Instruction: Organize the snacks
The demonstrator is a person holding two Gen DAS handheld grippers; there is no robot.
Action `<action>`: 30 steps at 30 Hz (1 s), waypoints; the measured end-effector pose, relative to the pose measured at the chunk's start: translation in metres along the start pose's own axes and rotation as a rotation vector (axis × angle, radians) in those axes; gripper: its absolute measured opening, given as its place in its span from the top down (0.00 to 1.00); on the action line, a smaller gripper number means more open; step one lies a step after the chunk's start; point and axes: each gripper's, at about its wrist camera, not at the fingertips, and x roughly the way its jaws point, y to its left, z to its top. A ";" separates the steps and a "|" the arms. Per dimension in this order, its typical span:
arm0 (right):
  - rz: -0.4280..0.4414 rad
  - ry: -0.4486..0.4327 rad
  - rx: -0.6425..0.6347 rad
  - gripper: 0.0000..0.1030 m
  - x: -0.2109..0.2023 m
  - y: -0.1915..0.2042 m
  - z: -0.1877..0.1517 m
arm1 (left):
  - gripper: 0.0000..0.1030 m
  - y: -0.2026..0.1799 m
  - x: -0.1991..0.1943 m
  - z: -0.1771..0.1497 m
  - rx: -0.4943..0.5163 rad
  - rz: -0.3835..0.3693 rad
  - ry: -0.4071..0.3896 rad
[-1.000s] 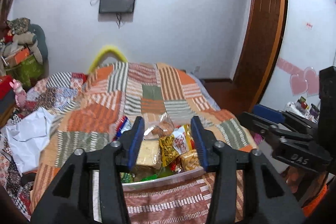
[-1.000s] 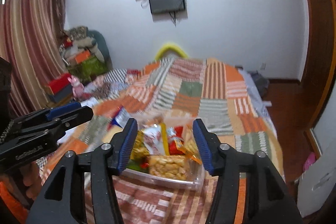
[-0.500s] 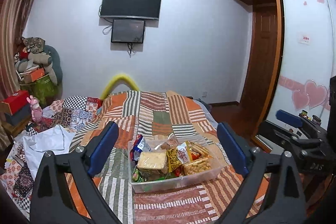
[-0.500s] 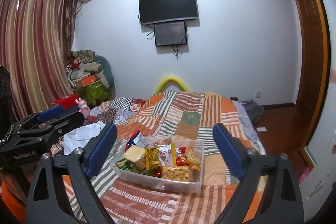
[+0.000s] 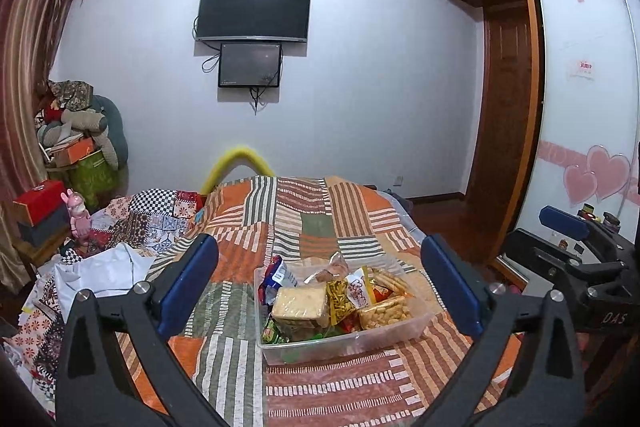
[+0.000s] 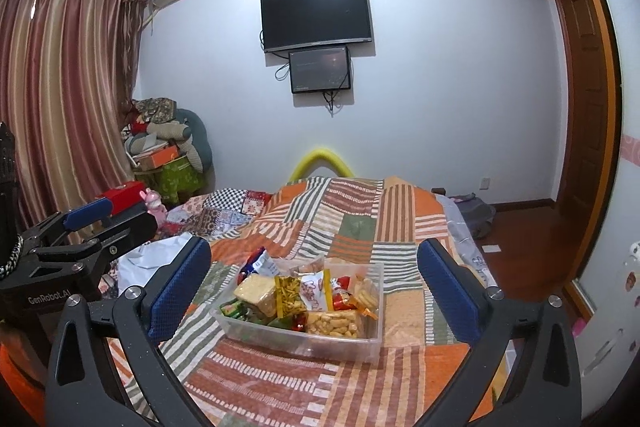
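Note:
A clear plastic bin [image 5: 340, 343] [image 6: 304, 343] stands on the patchwork quilt, filled with snack packs. Among them are a pale cracker pack [image 5: 298, 303] [image 6: 256, 291], a bag of golden puffs [image 5: 384, 311] [image 6: 332, 323], a pack of green-yellow sticks [image 5: 338, 301] and a blue packet [image 5: 278, 275]. My left gripper [image 5: 318, 251] hangs short of the bin, its jaws opening wide, with nothing between the pads. My right gripper [image 6: 313, 251] does the same beside it, jaws opening, nothing held. Each view catches the other gripper's fingers [image 5: 562, 223] [image 6: 86, 213] at its edge.
The quilt [image 5: 312, 223] covers a bed. A crumpled white cloth [image 5: 108, 267] and patterned bedding lie to the left. A red box [image 5: 38, 201], a pink toy and piled bags fill the left corner. Wardrobe doors [image 5: 580, 107] and wooden floor are on the right.
Both grippers went from half closed close over the snacks to wide open. Both drew back and tilted up, so the whole bin and more of the room now show.

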 end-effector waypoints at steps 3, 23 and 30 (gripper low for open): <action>-0.003 0.002 0.004 0.00 0.000 0.000 -0.001 | 0.00 0.002 0.001 -0.001 -0.004 -0.001 0.004; -0.017 0.000 0.004 0.00 -0.002 -0.005 -0.002 | 0.00 -0.001 0.002 -0.003 -0.004 -0.001 0.019; -0.018 0.000 0.006 0.00 -0.002 -0.006 -0.001 | 0.00 -0.001 0.004 -0.005 0.000 -0.004 0.031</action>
